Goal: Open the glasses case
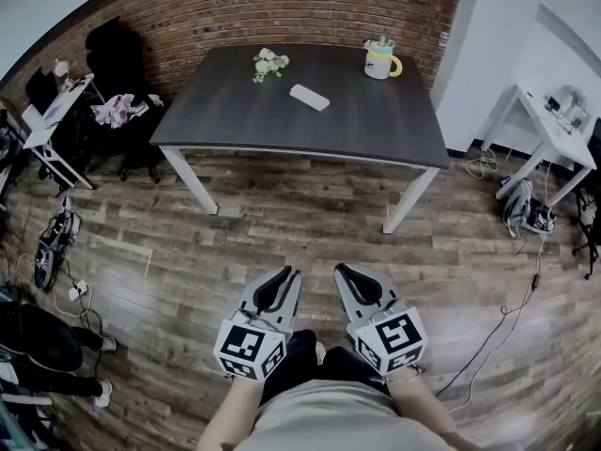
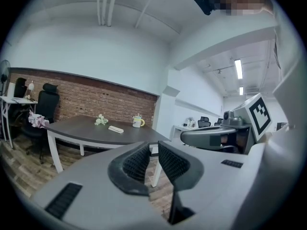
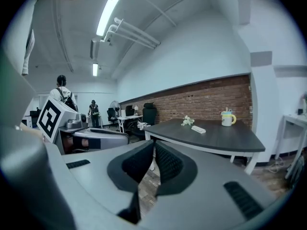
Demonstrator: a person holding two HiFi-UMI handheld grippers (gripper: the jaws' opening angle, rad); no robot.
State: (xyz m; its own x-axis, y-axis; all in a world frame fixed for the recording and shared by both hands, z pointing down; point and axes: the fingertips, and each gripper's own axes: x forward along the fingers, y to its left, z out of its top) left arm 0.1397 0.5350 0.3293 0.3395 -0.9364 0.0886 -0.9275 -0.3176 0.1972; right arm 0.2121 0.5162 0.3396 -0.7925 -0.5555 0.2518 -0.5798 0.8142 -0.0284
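Note:
The white glasses case (image 1: 309,97) lies shut near the middle of a dark table (image 1: 235,111), far in front of me. It also shows small in the left gripper view, glasses case (image 2: 115,129), and in the right gripper view, glasses case (image 3: 198,129). My left gripper (image 1: 282,275) and right gripper (image 1: 352,272) are held side by side close to my body over the wooden floor, well short of the table. Both are shut with nothing between the pads. The left gripper (image 2: 151,146) and the right gripper (image 3: 153,143) point toward the table.
A mug (image 1: 381,61) and a small bunch of flowers (image 1: 269,63) stand at the table's far side. Black chairs (image 1: 117,54) and a white desk (image 1: 56,111) are at the left, another white desk (image 1: 545,120) at the right. Cables (image 1: 507,308) run over the floor.

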